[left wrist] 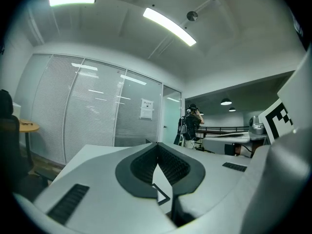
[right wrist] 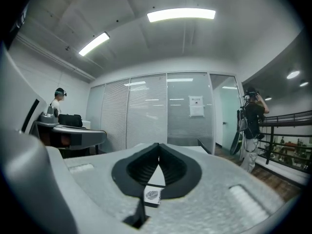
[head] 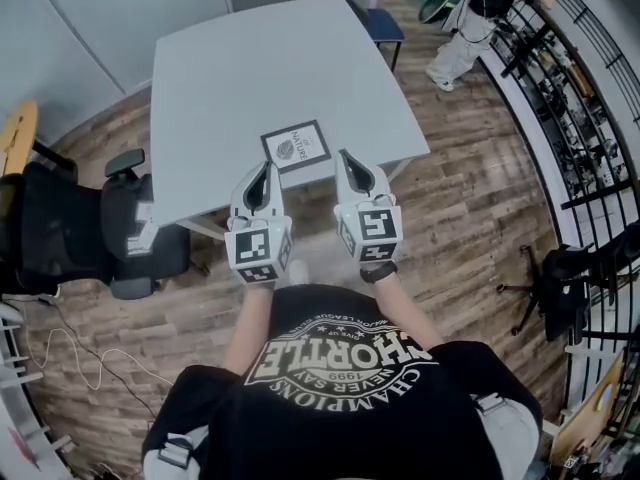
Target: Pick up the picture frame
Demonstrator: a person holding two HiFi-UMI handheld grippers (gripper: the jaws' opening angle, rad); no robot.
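Note:
The picture frame [head: 296,146], black-edged with a white card and a round emblem, lies flat on the pale grey table [head: 250,58] near its front edge. My left gripper [head: 264,169] is level and shut on nothing, its tips just short of the frame's near left corner. My right gripper [head: 344,157] is also shut and empty, its tips beside the frame's right edge. In the left gripper view a corner of the frame [left wrist: 161,193] shows below the closed jaws. In the right gripper view the frame's emblem [right wrist: 153,195] shows under the closed jaws.
A black office chair [head: 100,233] stands left of the table, a blue chair [head: 385,23] at its far side. A person [head: 465,28] stands at the far right by a black railing [head: 580,118]. A dark stand [head: 545,288] is on the wooden floor at right.

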